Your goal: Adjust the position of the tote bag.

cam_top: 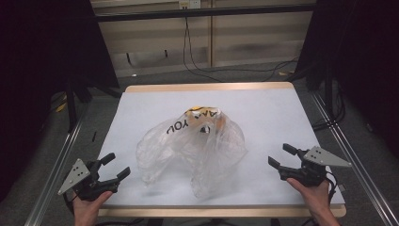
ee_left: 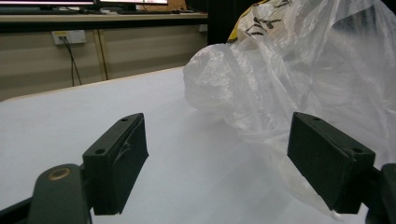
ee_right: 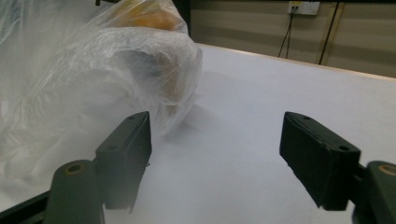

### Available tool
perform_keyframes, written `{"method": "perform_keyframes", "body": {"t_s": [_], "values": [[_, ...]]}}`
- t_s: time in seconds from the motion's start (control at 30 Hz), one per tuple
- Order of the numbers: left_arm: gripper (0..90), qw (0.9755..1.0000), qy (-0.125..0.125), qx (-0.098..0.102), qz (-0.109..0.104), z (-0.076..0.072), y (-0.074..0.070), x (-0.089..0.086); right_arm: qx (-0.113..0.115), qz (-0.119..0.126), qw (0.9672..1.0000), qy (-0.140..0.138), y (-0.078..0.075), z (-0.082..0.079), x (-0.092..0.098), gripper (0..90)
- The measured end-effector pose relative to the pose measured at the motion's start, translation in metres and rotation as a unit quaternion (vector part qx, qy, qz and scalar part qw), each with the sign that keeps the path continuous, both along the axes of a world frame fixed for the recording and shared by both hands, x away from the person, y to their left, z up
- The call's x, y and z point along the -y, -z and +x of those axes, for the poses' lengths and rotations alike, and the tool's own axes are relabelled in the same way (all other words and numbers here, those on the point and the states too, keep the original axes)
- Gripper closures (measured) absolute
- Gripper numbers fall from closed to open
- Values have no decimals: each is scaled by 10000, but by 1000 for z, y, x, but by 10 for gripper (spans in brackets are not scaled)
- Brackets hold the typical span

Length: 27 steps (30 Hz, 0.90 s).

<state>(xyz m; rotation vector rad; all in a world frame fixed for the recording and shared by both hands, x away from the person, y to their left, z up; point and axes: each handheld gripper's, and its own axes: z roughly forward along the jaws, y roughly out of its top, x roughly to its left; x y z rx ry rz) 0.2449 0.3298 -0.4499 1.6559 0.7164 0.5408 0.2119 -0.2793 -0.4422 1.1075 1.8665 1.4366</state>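
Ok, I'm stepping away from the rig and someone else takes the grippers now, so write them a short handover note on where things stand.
Left gripper: open, holding nothing, low at the near left of the white-topped table, just short of the bag.
Right gripper: open, holding nothing, at the near right, apart from the bag.
Crumpled clear plastic bag with black lettering: lies mid-table, puffed up, with something yellow-orange inside near its far top; what it is can't be told.
Done: nothing visible yet; the bag is ungrasped.
Left: probably close in from both sides and take hold of the bag.

Dim room, evenly lit tabletop [cam_top: 263, 117], soft shadows, near jaws blurred.
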Motion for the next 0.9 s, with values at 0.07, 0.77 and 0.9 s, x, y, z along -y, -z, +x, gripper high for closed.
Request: {"method": "perform_keyframes", "body": {"t_s": [0.07, 0.77, 0.9], "values": [[203, 10000, 14, -30, 41, 0, 1, 2, -65, -37, 10000, -47, 0, 0, -1, 262], [490, 9979, 488, -177, 377, -9, -4, 11, -299, -106, 9936, -1080, -11, -8, -34, 543], [572, 9960, 770, -140, 440, -11, -6, 16, -304, -172, 9906, -1325, -14, -13, -47, 597]]}}
